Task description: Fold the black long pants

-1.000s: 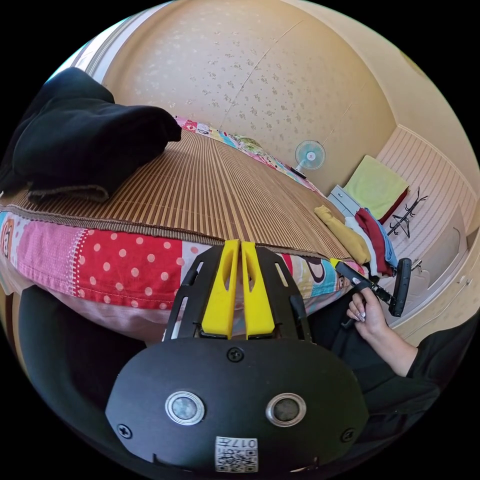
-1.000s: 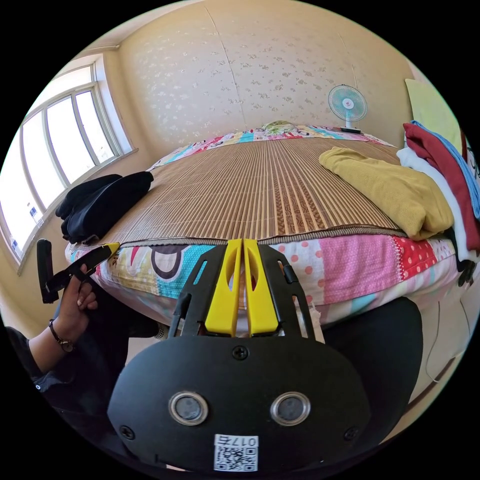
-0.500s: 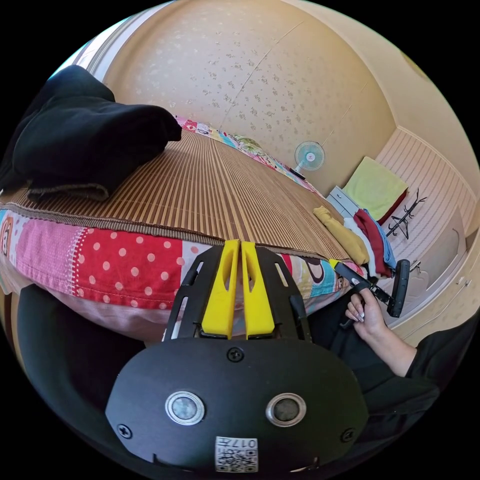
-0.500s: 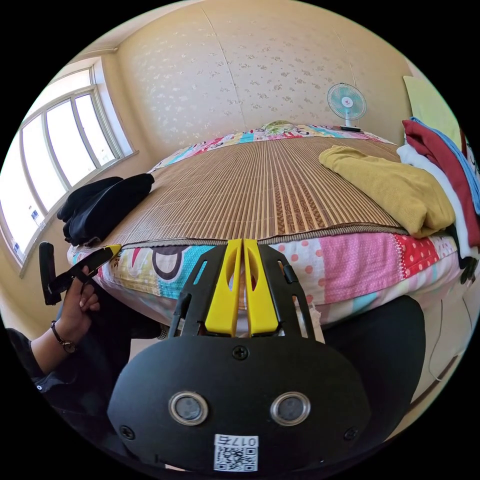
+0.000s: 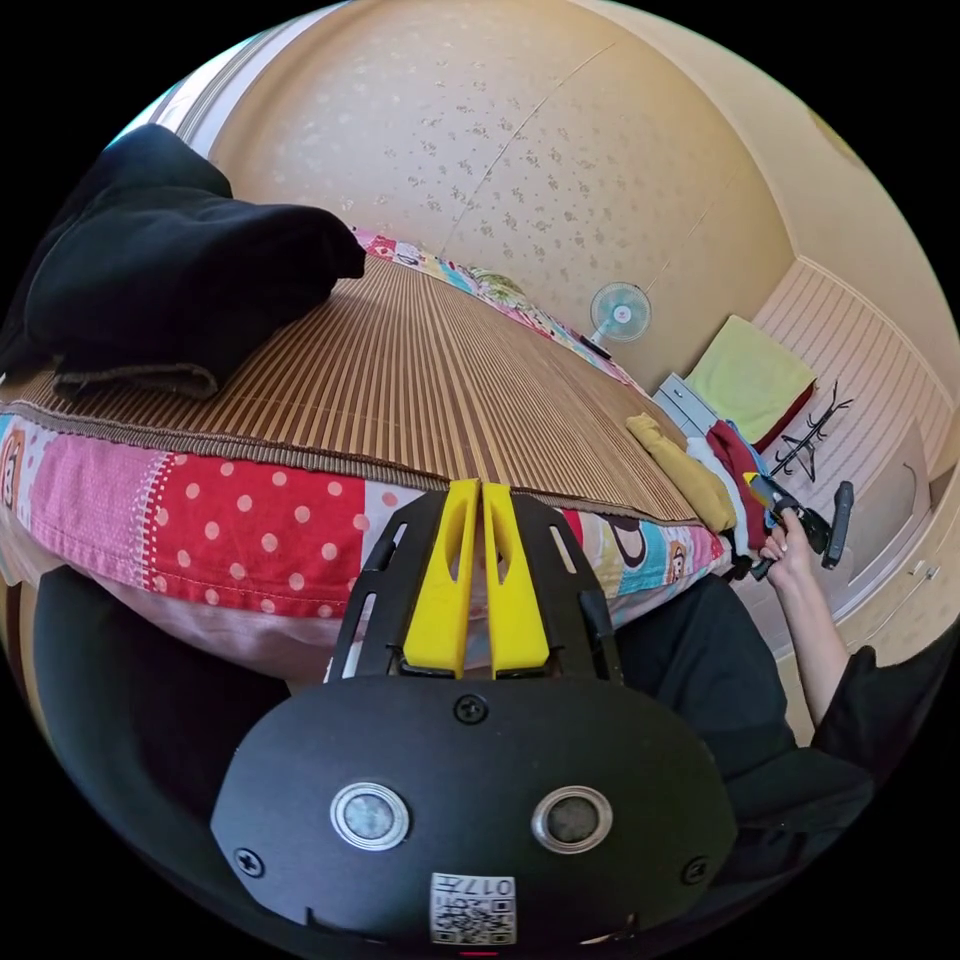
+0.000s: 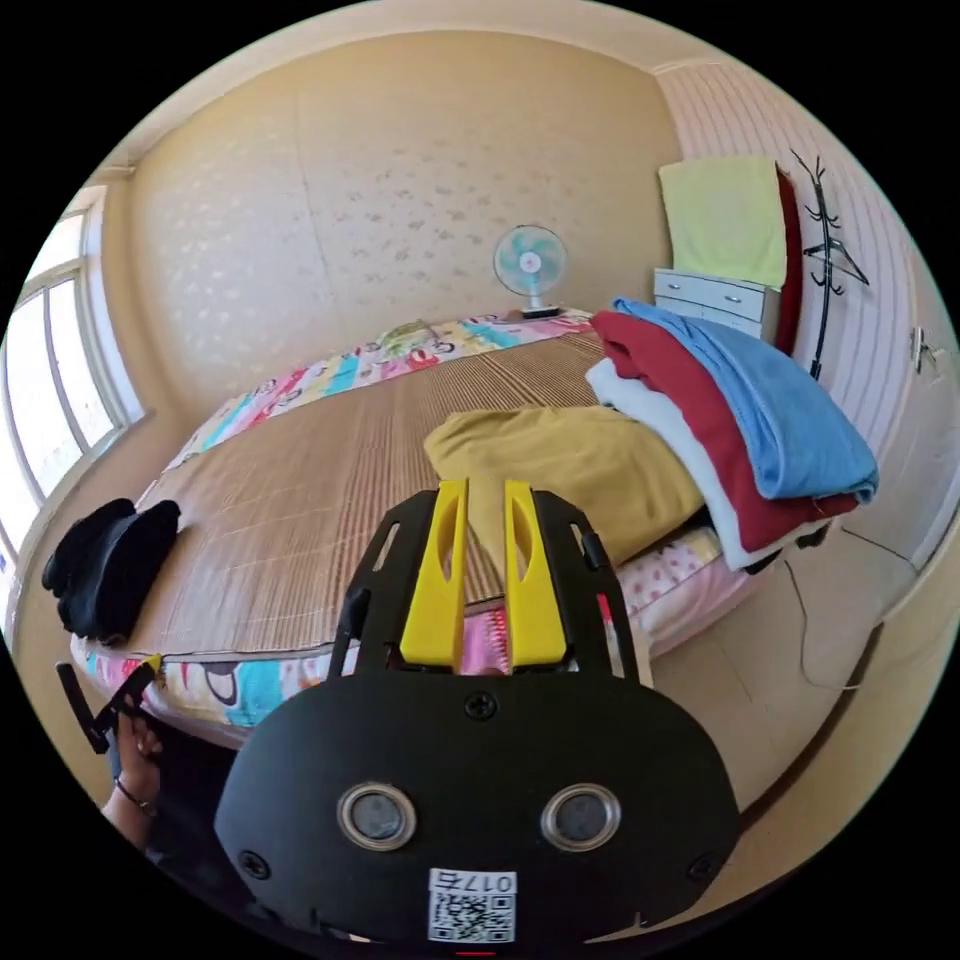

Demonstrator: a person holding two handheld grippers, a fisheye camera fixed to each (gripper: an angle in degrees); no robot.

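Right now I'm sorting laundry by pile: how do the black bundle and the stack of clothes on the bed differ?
The black bundle is one dark heap, while the stack of clothes layers yellow, white, red and blue pieces. The black bundle lies at the window end of the mat, the stack of clothes at the end toward the drawers. Both rest near the bed's front edge, touched by neither gripper.

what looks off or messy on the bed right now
Nothing is spilled or damaged. The stack of clothes juts past the bed's corner, with the yellow garment loose beside it. The black pants lie bunched at the other end.
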